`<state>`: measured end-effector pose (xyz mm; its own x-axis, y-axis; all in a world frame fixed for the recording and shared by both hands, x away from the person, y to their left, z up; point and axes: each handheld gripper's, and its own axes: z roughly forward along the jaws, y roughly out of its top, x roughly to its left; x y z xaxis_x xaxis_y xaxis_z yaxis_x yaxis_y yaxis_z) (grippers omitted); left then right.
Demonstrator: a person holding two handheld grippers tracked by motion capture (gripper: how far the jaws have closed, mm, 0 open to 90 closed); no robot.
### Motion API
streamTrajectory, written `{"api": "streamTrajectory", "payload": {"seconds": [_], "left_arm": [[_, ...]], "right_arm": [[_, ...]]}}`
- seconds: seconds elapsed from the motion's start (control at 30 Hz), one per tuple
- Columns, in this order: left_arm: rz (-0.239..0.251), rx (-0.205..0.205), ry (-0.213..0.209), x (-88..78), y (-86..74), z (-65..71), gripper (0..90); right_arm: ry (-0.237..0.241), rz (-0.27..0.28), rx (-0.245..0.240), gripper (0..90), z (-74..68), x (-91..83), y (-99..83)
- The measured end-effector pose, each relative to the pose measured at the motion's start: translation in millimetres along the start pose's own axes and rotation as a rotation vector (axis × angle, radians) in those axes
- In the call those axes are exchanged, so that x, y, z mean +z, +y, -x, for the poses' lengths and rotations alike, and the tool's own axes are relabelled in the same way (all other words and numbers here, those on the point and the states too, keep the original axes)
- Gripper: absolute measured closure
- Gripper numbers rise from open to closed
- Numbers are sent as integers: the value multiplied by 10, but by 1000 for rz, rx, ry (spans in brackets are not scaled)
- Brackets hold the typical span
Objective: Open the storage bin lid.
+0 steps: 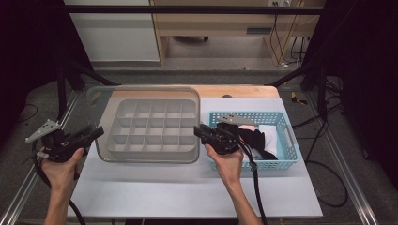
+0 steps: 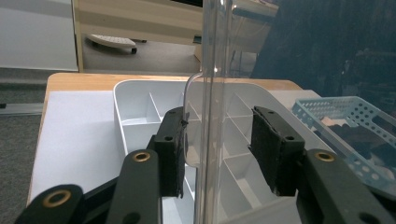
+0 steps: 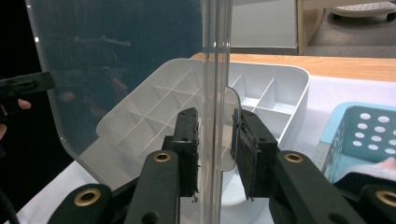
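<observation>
A white compartment box lies on the white mat. Its clear lid stands upright along the box's near side. My left gripper is at the lid's left edge. In the left gripper view the lid's rim runs between the jaws of my left gripper; one pad touches it and a gap shows at the other. My right gripper is at the lid's right edge. In the right gripper view my right gripper has both pads against the lid's rim.
A light blue perforated basket sits right of the box, with black and white cloth items inside. Black frame posts stand at both sides. The right gripper's cable trails toward the table's near edge.
</observation>
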<state>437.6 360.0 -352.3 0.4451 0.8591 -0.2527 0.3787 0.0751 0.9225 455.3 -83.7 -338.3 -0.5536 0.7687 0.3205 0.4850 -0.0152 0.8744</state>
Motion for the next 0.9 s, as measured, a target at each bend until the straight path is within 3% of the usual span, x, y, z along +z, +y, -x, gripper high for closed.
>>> {"api": "streamTrajectory", "payload": {"seconds": [0.33, 0.9], "left_arm": [[-9, 10, -21, -138, -140, 113, 550], [-44, 8, -23, -372, -453, 217, 551]], "right_arm": [[50, -2, -9, 737, -28, -234, -198], [109, -61, -7, 749, -90, -424, -507]]}}
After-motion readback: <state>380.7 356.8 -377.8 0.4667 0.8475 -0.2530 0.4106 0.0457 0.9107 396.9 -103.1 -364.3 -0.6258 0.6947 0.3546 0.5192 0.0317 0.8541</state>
